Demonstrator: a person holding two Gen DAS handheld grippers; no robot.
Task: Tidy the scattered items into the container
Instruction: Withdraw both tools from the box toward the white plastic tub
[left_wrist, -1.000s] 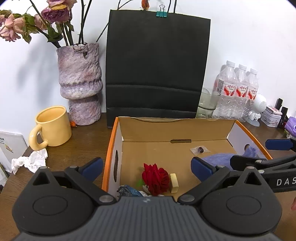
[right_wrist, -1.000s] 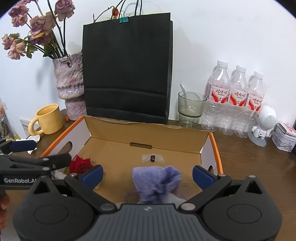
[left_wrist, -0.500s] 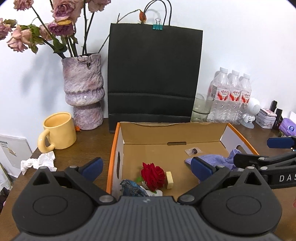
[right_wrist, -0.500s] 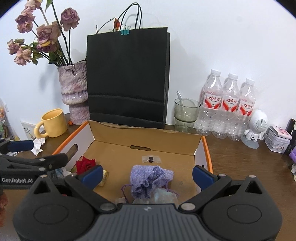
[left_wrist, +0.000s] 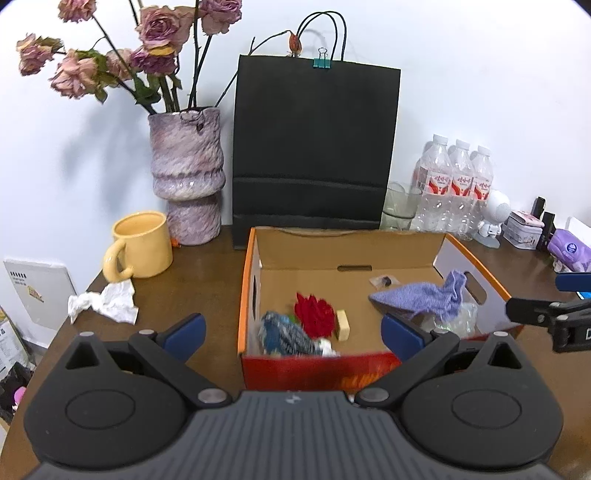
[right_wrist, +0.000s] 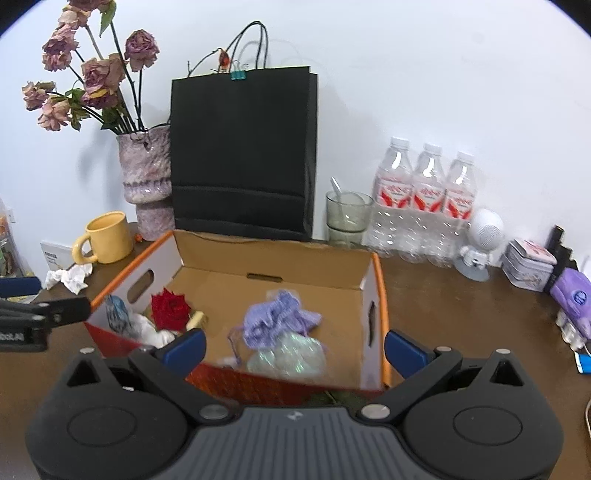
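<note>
Both grippers, left and right, hang spread and empty before the box, likely between picks. Rose and cloth lie inside; 1 tissue waits outside by the mug.

Red rose and purple cloth inside the cardboard box.
</note>
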